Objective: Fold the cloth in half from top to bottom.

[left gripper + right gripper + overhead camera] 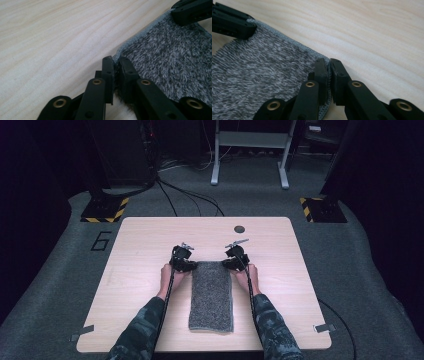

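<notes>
A grey fuzzy towel (212,296) lies folded in a long strip down the middle of the wooden table (140,245). My left gripper (186,265) is shut on the towel's far left corner (116,58), its jaws pinching the hem. At the far right corner (325,60) my right gripper (233,263) is shut on the hem in the same way. In the left gripper view the right gripper (191,10) shows across the towel (170,60). The left gripper (230,22) shows at the top left of the right gripper view, beyond the towel (259,72).
A small dark round mark (239,228) sits near the table's far edge. Black-and-yellow floor plates (105,210) and cables lie beyond the table, with a white metal frame (250,150) farther back. Tape strips mark the table's near corners (324,328).
</notes>
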